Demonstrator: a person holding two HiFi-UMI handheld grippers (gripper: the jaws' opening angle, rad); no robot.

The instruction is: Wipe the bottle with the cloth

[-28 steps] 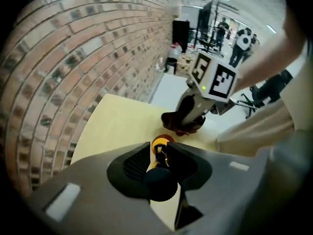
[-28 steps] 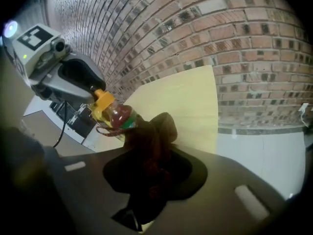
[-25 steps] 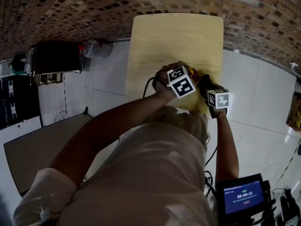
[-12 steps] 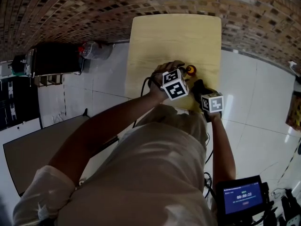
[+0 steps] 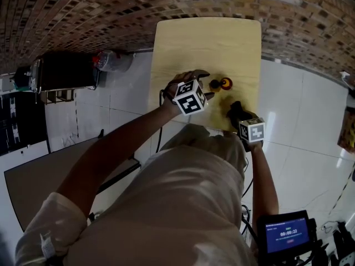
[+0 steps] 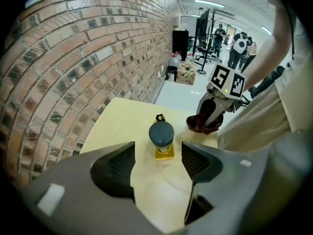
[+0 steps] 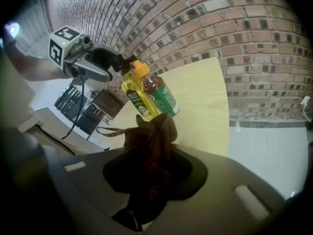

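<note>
The light is bright and even, coming from ceiling lights point(image 6: 210, 4) far beyond the left tongs point(image 6: 157, 163). The white floor point(image 5: 299, 110) shines with pale glare. Both gripper views are round with black corners, and the brick wall point(image 6: 73, 58) bends strongly at the edges. The left tongs, close to the lens, look soft; the bottle point(image 6: 161, 138) beyond them is sharp, with only a faint shadow on the surface point(image 6: 122, 116). The cloth point(image 7: 152, 131) in the right tongs point(image 7: 149, 175) is dark, almost without detail.

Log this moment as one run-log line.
left gripper: jaws just opened, gripping nothing | bottle: upright on table | right gripper: shut on cloth, apart from bottle
</note>
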